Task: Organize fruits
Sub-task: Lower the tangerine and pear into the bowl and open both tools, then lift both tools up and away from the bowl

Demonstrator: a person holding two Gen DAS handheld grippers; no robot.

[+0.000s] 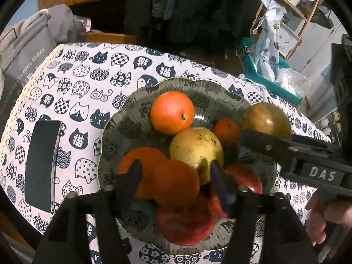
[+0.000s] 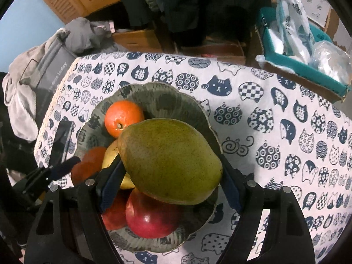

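Our right gripper [image 2: 170,176] is clamped on a green mango [image 2: 169,160], both pads pressed to its sides, filling the centre of the right wrist frame above the glass bowl [image 2: 158,92]. Our left gripper [image 1: 173,176] sits low in its frame, fingers closed around an orange [image 1: 176,182] in the bowl. Behind it lie a yellow pear [image 1: 195,147], a larger orange [image 1: 172,112] and red apples [image 1: 187,226]. A black phone [image 1: 41,165] rests at left on the cat-print tablecloth [image 1: 88,77].
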